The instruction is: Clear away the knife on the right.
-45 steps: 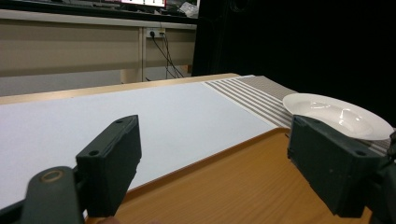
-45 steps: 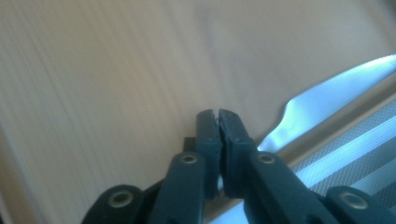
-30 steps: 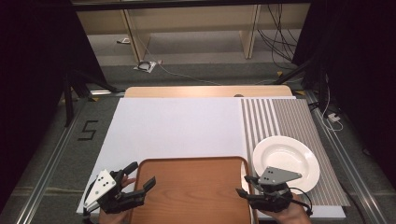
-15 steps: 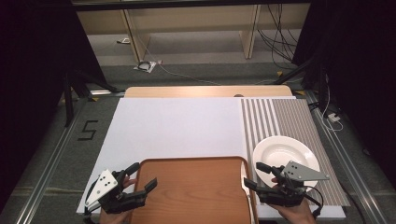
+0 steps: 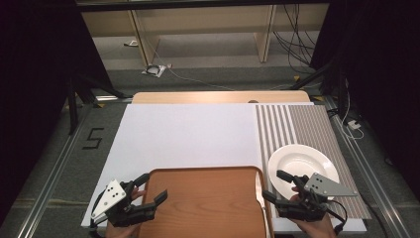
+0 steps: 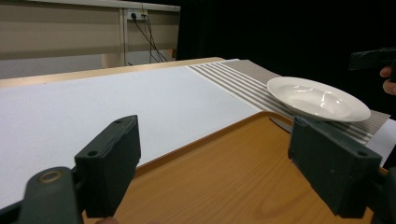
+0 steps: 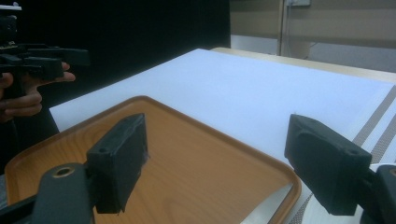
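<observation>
My left gripper [image 5: 151, 191] sits at the near left corner of the wooden tray [image 5: 208, 198], its jaws spread wide with nothing between them; in the left gripper view the two black jaws frame the tray's bare surface and its far rim, and neither pad touches the wood as far as I can tell. My right gripper [image 5: 278, 186] is at the tray's right edge, near the corner; its jaws have just been opening and now stand well apart, empty. One of its jaws reaches over the near rim of the white plate [image 5: 302, 163] and the other lies by the tray's right rim; whether either touches I cannot tell from above. A pale utensil [image 5: 259, 191], which looks like a knife, lies along the tray's right rim just beside the right gripper's nearer jaw; in the right gripper view a pale sliver shows by the tray's corner between the jaws. The plate rests on the striped placemat [image 5: 302, 124], beyond and slightly outward of my right gripper; the tray lies on the white board [image 5: 188, 134], which stretches ahead of both grippers; across the tray, the right gripper view shows the other hand [image 7: 21, 100] holding the left gripper.
</observation>
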A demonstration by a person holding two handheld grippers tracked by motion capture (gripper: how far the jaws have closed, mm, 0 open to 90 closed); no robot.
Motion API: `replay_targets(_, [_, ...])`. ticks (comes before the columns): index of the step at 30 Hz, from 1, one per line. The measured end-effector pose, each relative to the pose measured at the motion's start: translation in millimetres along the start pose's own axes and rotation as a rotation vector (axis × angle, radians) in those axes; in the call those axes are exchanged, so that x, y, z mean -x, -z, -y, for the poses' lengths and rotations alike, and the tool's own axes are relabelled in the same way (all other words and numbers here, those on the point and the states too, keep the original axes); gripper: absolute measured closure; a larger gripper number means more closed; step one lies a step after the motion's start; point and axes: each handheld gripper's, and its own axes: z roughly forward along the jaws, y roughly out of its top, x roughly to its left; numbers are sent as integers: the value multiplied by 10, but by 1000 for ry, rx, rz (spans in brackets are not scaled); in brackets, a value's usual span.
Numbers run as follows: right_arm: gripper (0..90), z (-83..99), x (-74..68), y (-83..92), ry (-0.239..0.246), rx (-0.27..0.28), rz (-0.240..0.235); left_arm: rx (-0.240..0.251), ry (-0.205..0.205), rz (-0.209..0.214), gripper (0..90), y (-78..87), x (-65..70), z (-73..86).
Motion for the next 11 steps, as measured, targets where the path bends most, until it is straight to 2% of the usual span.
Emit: replay_targets(11, [207, 11, 3, -22, 3, -14, -5, 18, -10, -6, 169, 10, 4, 1])
